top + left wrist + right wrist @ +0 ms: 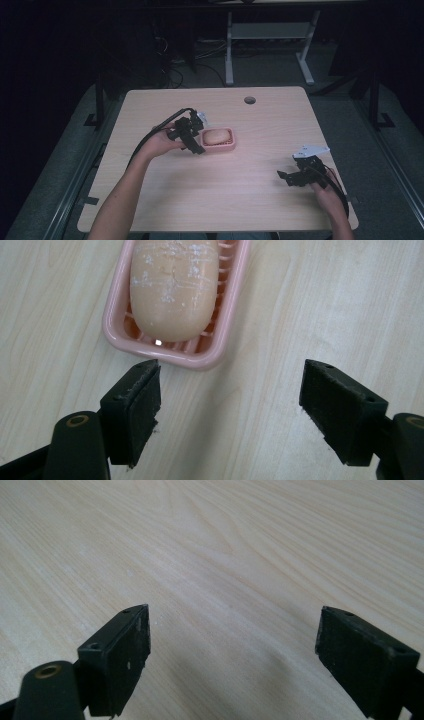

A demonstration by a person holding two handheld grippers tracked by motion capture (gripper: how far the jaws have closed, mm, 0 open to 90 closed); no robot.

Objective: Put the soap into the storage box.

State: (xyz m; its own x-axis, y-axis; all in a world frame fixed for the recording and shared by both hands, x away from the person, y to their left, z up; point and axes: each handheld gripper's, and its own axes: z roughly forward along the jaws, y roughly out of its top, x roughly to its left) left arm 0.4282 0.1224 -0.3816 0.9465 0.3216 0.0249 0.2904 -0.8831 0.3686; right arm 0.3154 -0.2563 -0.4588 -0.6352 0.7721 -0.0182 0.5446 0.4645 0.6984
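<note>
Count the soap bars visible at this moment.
1. The soap bar lies in the pink soap dish near the table's middle, just ahead of the open left hand-held gripper.

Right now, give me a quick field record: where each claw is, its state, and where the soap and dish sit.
left claw: open, empty, just short of the dish's near end
right claw: open, empty, over bare wood near the table's right front corner
soap bar: peach-coloured, lying in the dish, white flecks on top
soap dish: pink, ribbed, flat on the table near its middle
table: light wood, round hole near the far edge
contact: neither claw touches soap bar or dish
</note>
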